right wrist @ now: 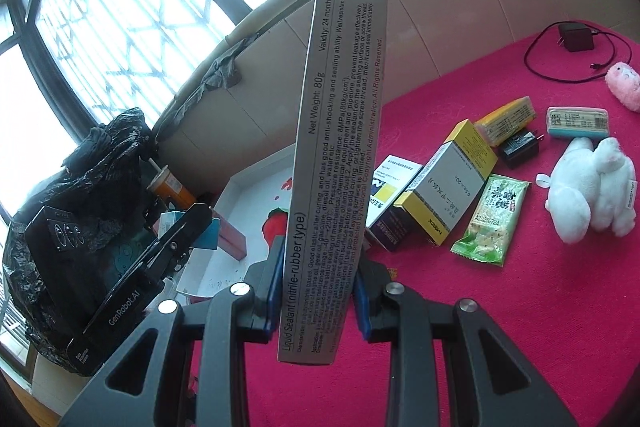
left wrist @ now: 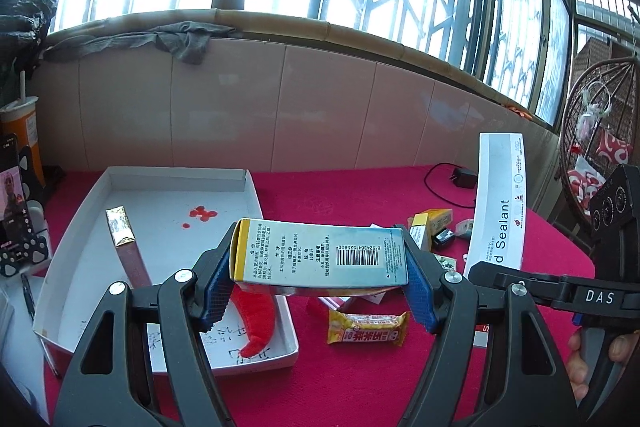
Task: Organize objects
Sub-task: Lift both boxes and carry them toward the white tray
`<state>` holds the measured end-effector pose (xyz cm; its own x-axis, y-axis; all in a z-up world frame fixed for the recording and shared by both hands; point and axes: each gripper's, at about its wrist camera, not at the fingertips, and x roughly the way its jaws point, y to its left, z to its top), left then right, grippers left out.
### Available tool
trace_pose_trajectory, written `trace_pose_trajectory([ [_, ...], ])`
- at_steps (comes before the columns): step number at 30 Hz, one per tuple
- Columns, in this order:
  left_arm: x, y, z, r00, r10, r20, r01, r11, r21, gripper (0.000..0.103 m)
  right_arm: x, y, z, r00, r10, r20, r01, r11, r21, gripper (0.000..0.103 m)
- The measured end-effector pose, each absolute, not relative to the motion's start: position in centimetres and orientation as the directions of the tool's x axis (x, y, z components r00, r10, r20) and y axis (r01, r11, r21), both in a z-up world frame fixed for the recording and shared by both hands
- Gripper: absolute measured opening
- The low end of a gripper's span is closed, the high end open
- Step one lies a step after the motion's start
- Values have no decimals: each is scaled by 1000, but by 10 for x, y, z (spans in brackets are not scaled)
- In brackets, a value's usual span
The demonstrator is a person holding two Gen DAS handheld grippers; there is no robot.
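While clamped: L jaws on matte carton [left wrist: 320, 255], R jaws on long flat sealant box [right wrist: 336, 163].

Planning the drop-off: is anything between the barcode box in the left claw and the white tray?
Nothing visible blocks it. The barcode box, clamped in the left claw, hangs over the white tray's near right corner; a red plush piece lies just beneath.

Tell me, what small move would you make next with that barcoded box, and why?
Probably carry the barcoded box, clamped in the left gripper, leftward over the white tray and lower it in. The tray already holds a brown carton and shows bare floor.
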<state>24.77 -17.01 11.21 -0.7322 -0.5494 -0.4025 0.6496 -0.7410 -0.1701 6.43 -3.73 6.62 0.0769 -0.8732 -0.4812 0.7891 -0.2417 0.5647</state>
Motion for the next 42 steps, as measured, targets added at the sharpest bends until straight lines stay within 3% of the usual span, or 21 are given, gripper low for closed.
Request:
trace_pose_trajectory([
  [26,314,-211,105,-670,-633,-388,739,-619,-267,72,92,-82,72,101,-829,-551,865,-201,460,29],
  [42,381,-252,97,-546,-740,-394,836,-450,-313,72,106,-114,71,120,-794,-595,901,-164,401,29],
])
